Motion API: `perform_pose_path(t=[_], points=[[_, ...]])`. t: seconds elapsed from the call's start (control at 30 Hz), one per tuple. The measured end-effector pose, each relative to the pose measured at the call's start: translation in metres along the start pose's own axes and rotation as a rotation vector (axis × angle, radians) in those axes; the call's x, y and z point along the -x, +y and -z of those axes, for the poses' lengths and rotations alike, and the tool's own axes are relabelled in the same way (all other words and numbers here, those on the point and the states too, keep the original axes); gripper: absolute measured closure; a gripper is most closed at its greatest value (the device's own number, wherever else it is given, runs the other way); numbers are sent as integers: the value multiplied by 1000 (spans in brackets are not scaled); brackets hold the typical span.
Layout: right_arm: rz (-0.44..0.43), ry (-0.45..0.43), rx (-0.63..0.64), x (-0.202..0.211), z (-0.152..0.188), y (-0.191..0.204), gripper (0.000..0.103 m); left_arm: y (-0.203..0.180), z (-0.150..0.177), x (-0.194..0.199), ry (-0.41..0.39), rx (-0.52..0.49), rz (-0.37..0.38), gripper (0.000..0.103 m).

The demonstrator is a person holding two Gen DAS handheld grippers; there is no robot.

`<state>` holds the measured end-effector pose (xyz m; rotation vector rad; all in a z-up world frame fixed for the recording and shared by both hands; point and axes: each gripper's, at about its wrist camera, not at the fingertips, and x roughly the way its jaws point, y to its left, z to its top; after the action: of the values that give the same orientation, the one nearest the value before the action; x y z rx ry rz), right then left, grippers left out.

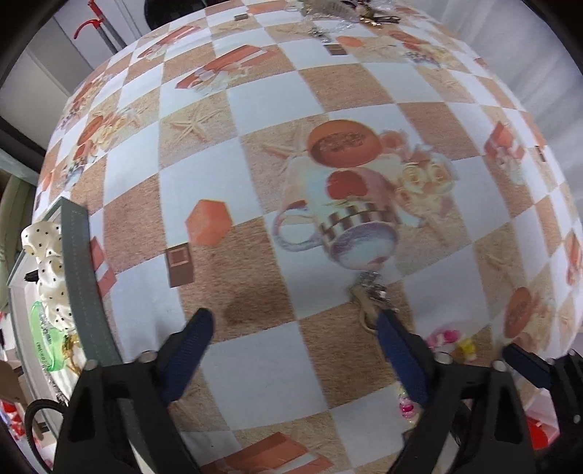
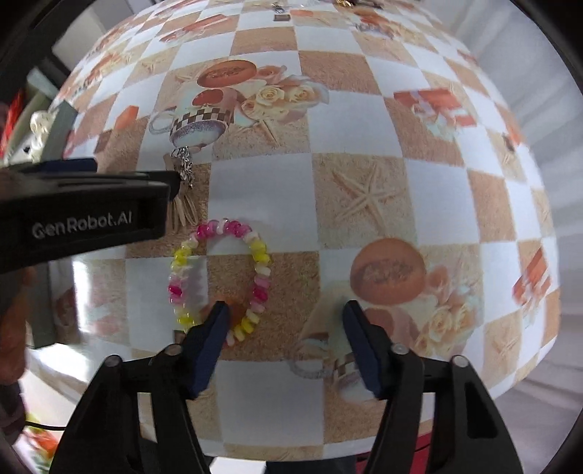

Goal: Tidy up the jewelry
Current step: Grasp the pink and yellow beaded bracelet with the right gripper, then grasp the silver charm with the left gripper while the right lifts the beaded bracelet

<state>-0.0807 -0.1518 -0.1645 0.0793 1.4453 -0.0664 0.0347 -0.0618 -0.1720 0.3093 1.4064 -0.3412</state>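
A pink, white and yellow bead bracelet [image 2: 218, 277] lies as a ring on the checked tablecloth. My right gripper [image 2: 288, 317] points down over it, open. Its left fingertip [image 2: 218, 317] overlaps the ring's lower edge, and the lower right arc lies between the fingers without being pressed. A beige tassel earring on a silver chain [image 1: 368, 295] lies just beside the right fingertip [image 1: 386, 324] of my left gripper [image 1: 291, 324], which is wide open over bare cloth. The earring [image 2: 182, 204] also shows in the right wrist view, partly behind the left gripper's black housing [image 2: 91, 211].
A grey-rimmed jewelry tray [image 1: 78, 277] at the table's left edge holds a white dotted scrunchie [image 1: 43, 262] and a green bangle [image 1: 45, 342]. A pile of jewelry [image 1: 342, 11] lies at the far edge. A hand [image 2: 11, 328] shows at the left.
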Motion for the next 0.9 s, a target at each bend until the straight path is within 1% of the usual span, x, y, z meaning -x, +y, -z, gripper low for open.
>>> perform_pose_path(t=[0.07,0.1,0.13,0.17,0.27,0.4,0.5,0.57,0.63,0.67,0.77,0.9], points=[[3,-9,8,1,-1,-1,56,-4,-2,2,-1,-10,14,27],[6,-11,8,2,-2,-2,60,-6,-3,4,0,-13,25,30],[8,-12,6,2,-3,-3,71,-8,-4,4,2,-16,32,37],[6,-11,4,3,-5,-4,80,-11,-6,5,3,-19,37,43],[-5,0,-11,2,-10,-9,89,-17,-9,5,12,-23,51,45],[-51,10,-38,2,-15,-17,90,-18,-17,3,39,6,84,45],[-50,-1,-44,3,-14,-25,91,-22,-26,0,47,21,99,45],[-37,-2,-21,3,-14,-22,91,-25,-27,1,48,8,99,45],[-44,2,-25,5,-13,-28,92,-32,-30,2,52,-2,99,45],[-54,6,-37,6,-11,-30,93,-37,-33,4,43,2,103,45],[-83,13,-63,8,-8,-36,94,-37,-31,24,13,2,118,45],[-75,14,-64,8,-9,-41,94,-41,-39,24,21,-16,136,45]])
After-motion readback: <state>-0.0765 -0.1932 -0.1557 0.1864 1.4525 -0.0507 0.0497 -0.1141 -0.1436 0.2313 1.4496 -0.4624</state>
